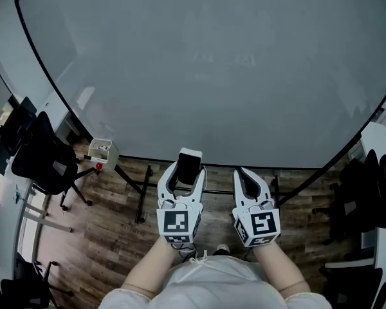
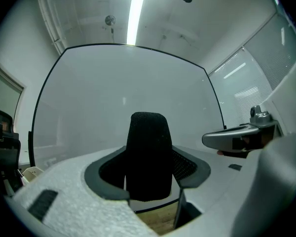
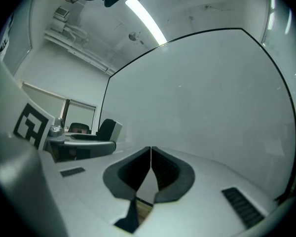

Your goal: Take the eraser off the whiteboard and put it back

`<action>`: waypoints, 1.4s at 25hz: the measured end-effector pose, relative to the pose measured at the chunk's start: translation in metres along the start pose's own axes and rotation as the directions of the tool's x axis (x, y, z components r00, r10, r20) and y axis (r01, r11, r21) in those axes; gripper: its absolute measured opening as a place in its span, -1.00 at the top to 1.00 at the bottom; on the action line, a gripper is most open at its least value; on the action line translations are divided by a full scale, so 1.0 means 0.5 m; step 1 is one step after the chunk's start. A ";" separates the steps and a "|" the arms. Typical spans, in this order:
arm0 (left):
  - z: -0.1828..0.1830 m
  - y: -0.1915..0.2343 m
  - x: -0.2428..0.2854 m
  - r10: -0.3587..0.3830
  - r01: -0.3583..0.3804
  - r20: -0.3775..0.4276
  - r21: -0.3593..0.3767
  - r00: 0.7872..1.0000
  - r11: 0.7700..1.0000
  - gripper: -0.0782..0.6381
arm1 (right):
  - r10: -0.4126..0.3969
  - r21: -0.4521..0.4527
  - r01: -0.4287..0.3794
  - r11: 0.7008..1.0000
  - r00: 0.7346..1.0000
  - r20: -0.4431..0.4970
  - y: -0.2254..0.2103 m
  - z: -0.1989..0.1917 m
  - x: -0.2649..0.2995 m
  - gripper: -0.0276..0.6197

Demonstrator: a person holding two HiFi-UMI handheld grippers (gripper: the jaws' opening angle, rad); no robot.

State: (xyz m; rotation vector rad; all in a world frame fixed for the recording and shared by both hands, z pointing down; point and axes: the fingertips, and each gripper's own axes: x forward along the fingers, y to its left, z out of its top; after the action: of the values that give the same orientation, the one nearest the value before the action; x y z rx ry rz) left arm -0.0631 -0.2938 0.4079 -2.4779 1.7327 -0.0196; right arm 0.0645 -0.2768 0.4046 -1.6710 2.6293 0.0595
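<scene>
My left gripper is shut on the eraser, a block with a black felt face and a white back that stands upright between the jaws. In the left gripper view the eraser fills the gap between the jaws, its black felt toward the camera. The whiteboard is large and blank, straight ahead of both grippers, and the eraser is held a little off its lower edge. My right gripper is beside the left one, shut, with nothing in it. The right gripper view has its pads touching, facing the whiteboard.
A small white tray with markers hangs at the board's lower left corner. The board's black stand legs rest on the wooden floor. Black office chairs stand at the left, and more chairs at the right beside a white table.
</scene>
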 end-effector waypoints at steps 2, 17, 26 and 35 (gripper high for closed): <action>-0.003 -0.006 -0.013 -0.006 0.006 -0.010 -0.005 1.000 1.000 0.05 | -0.008 -0.001 0.008 1.000 1.000 0.002 0.005 0.002 -0.008 0.83; 0.002 -0.034 -0.012 -0.056 0.056 0.011 -0.094 0.998 0.994 0.05 | -0.031 -0.015 0.032 0.999 0.999 0.008 0.020 0.008 -0.020 0.83; 0.015 -0.036 0.013 -0.045 0.044 0.039 0.009 0.998 0.999 0.05 | -0.039 -0.008 0.039 0.999 0.999 0.014 0.003 0.011 -0.006 0.83; 0.048 -0.021 0.068 -0.028 0.032 0.042 -0.086 0.999 0.996 0.05 | -0.047 -0.020 0.048 0.999 0.998 0.033 -0.034 0.025 0.006 0.83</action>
State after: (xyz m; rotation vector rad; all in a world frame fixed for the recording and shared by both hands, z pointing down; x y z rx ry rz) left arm -0.0396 -0.3201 0.3833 -2.5457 1.7149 0.1053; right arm 0.0784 -0.2861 0.3916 -1.7231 2.5732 0.1118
